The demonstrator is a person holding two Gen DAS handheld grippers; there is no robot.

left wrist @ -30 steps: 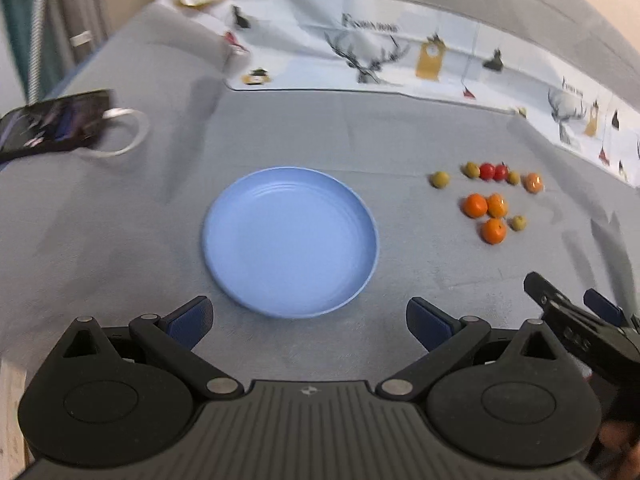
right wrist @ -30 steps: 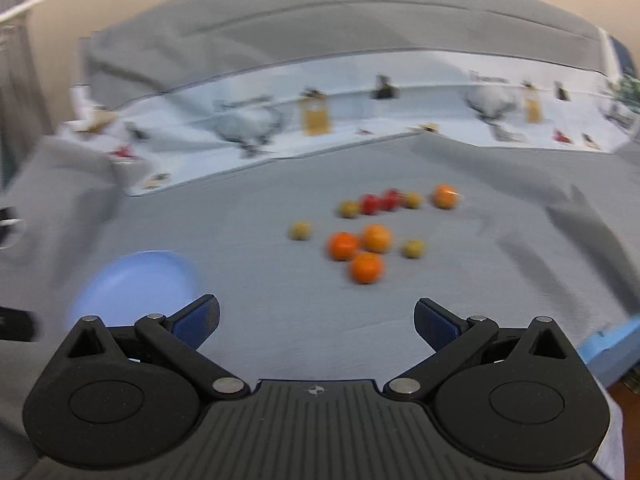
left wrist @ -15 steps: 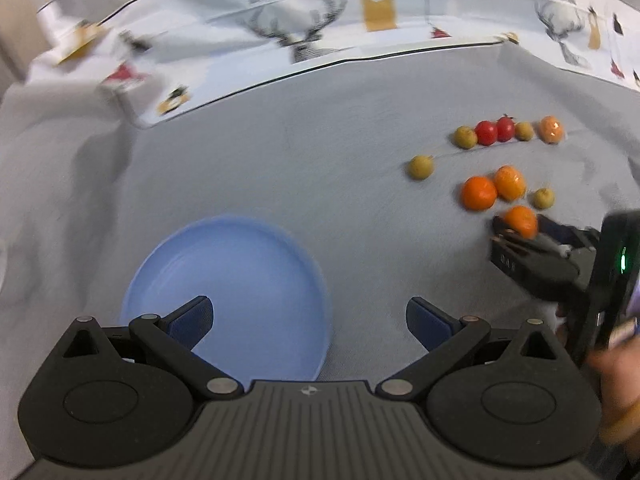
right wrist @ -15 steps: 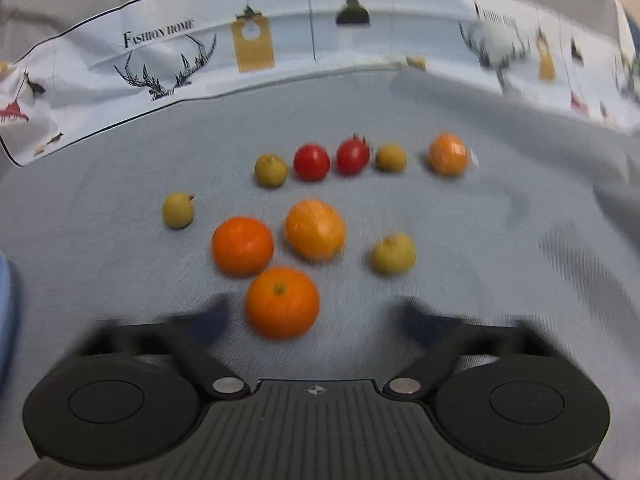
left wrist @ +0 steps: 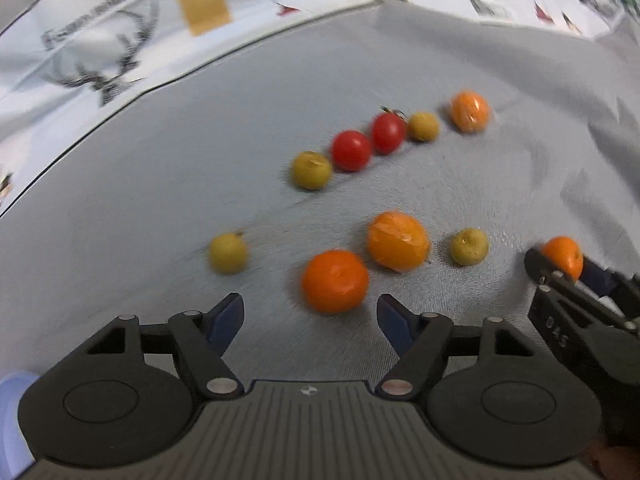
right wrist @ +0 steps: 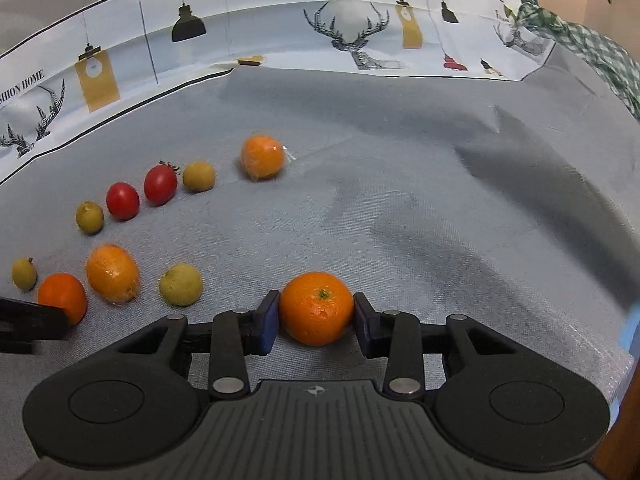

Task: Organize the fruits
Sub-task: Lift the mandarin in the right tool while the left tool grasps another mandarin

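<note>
- Our right gripper (right wrist: 316, 320) clamps a tangerine (right wrist: 316, 307) resting on the grey cloth (right wrist: 400, 200), apart from the other fruit.
- Our left gripper (left wrist: 310, 314) stands wide apart, empty, just before another tangerine (left wrist: 335, 281) mid-cloth.

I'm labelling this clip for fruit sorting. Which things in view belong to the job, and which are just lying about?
Part of the job:
- orange clamped in the right gripper
- three other oranges
- two cherry tomatoes
- four small yellow-green fruits
- left gripper, open
- blue plate, only its edge showing

Lying about:
- grey cloth
- deer-print sheet
- green checked cloth
</note>
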